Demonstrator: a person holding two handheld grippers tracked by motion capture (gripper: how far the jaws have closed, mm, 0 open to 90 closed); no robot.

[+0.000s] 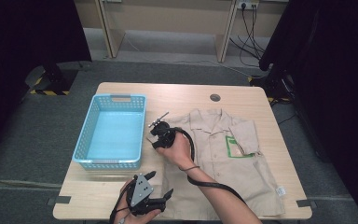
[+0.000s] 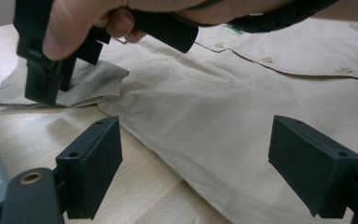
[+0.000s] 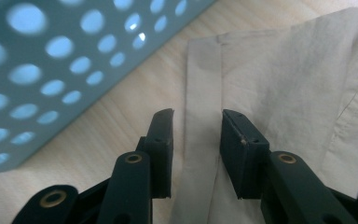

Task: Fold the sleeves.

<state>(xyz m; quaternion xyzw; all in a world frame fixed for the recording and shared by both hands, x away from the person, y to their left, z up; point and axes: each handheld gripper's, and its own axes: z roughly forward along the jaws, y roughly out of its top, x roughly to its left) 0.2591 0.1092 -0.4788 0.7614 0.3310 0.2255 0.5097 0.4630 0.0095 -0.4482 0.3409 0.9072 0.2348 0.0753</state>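
A: From the high view, where does the work stand?

B: The beige shirt [image 1: 223, 158] lies spread on the table [image 1: 177, 91], front up, collar toward the far edge. One short sleeve, the one with the green patch beside it, looks folded in onto the chest. The blue basket [image 1: 112, 133] sits just beside the shirt and holds nothing — so I judge the folding barely begun.

A: And the grippers there?

B: The right gripper [image 1: 161, 135] is down at the sleeve nearest the basket. The left gripper [image 1: 156, 198] hovers near the shirt's hem at the table's near edge.

A: The left gripper view?

B: Its jaws stand wide apart, released, nothing between them — just cloth and wood beyond. Farther off, the right gripper [image 2: 51, 79] points down onto the rumpled sleeve [image 2: 81, 84].

A: The right gripper view?

B: The right gripper [image 3: 196, 135] has its jaws parted on either side of the sleeve hem [image 3: 203, 116]; they do not pinch it, so it grasps nothing. The basket wall [image 3: 60, 60] is close by.

A: What is left?

B: By my reading, this sleeve, the body folds, then the basket
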